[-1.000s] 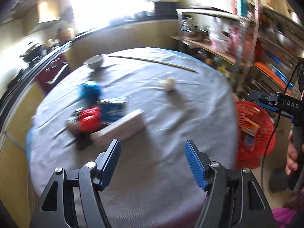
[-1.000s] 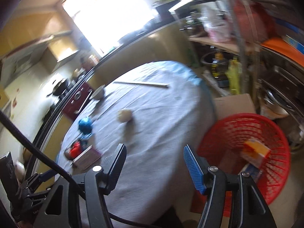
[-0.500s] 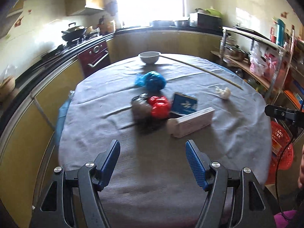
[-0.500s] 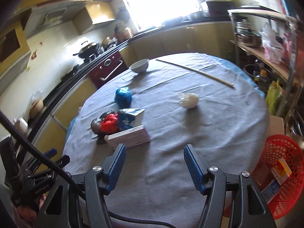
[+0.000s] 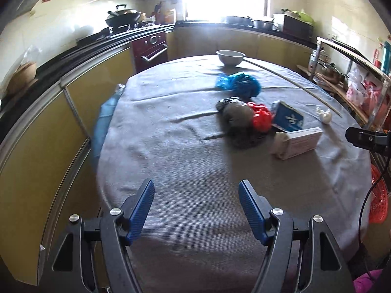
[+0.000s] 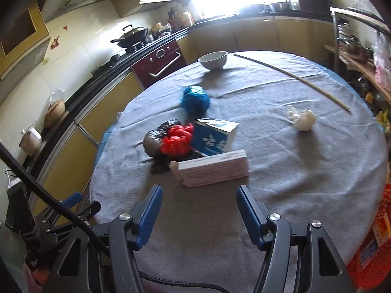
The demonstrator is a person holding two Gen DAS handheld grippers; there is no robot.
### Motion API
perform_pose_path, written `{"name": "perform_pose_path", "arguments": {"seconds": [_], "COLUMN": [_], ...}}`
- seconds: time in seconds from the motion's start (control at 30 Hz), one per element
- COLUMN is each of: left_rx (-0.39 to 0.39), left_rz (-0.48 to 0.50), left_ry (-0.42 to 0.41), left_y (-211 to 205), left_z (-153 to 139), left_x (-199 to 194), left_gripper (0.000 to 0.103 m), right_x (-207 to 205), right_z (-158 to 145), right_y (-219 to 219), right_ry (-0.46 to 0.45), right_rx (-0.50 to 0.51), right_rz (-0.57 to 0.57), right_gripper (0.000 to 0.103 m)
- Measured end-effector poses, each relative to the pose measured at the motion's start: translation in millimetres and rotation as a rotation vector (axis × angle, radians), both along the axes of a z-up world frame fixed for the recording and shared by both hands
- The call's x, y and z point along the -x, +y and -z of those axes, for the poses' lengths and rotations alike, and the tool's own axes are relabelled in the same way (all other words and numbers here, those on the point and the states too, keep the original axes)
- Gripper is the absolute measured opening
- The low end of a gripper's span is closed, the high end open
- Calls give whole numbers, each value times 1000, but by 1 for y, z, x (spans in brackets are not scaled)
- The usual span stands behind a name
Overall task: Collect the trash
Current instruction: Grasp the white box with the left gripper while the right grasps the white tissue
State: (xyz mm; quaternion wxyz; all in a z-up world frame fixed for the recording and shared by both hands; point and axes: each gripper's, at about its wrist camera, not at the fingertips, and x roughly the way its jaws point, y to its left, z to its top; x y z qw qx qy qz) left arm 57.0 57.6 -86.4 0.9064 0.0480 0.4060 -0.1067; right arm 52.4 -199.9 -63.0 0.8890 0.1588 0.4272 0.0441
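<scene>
Two grippers hang above the near edge of a round table covered with a grey cloth. The left gripper has its blue pads spread wide and holds nothing. The right gripper is the same, jaws wide apart and empty.

On the cloth I count six pieces of trash. Four lie together in one cluster: one dark grey-black crumpled bag, one red crumpled plastic bag touching it, one blue carton with its top torn open just beside the red one, and one long white box lying on its side in front of them, nearest to the right gripper. One blue crumpled bag lies apart, farther back. One white crumpled ball lies alone on the right part of the table.

There is also one white bowl at the far edge and one long thin stick lying slantwise near it.

The right wrist view shows the red basket low beside the table on the right, with some packaging inside; it also shows part of the left gripper at the lower left. The left wrist view shows only a strip of this basket, and one dark fingertip of the right gripper at its right border.
</scene>
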Motion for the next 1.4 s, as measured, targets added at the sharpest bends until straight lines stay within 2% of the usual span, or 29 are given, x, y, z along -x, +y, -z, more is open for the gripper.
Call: {"name": "perform_pose_path", "arguments": {"seconds": [0.2,0.33,0.47,0.6,0.83,0.97,1.07,1.17,1.3,1.4], "left_rx": [29,69,89,89,111,86,58,50,37,28], "left_rz": [-3,39,115,233,407,517,552,560,592,609], "left_ry": [-4,-15,-37,-51,-10,23,55,81,102,116], "left_y": [7,-6,-35,-75,-130,-157,-169,-173,-180,-183], "left_z": [-4,-12,-19,-21,-12,-5,3,11,18,22], "left_x": [-9,-18,-30,-44,-67,-74,-78,-80,-78,-77], "left_gripper": [72,75,76,79,79,79,79,79,79,78], "right_x": [-12,-8,1,9,9,-18,-44,-73,-107,-125], "right_z": [-3,-7,-4,6,14,22,26,36,60,79], "right_y": [-6,-24,-56,-89,-140,-170,-185,-196,-207,-209], "right_ry": [-14,-36,-45,-37,-47,-38,-44,-13,97,180], "right_rx": [-36,-46,-76,-115,-136,-160,-146,-158,-195,-196], "right_rz": [9,42,104,160,209,236,246,269,339,383], "right_gripper": [67,67,67,67,67,67,67,67,66,55]}}
